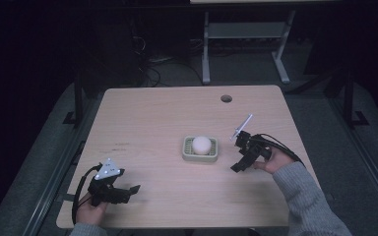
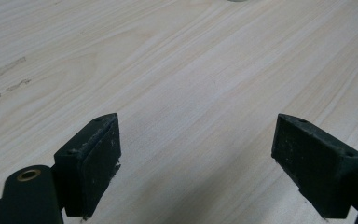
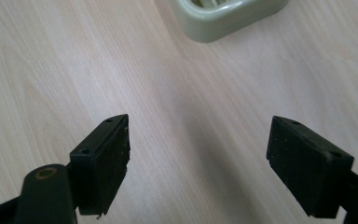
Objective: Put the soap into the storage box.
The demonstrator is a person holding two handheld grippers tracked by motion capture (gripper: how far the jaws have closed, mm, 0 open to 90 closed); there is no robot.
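Right tongs [image 1: 240,162] spread wide, nothing between the jaws, held low over the table [image 1: 152,123] just right of the pale green dish [image 1: 200,149]. Right gripper view: both jaws apart over bare wood, dish corner [image 3: 223,16] at top edge, contents cut off. High view adds a white ball [image 1: 201,144] sitting in the dish, near table centre. Left tongs [image 1: 123,191] also spread and empty, near the front-left corner, well apart from the dish. Left gripper view: wood grain and faint scuff marks [image 2: 4,79].
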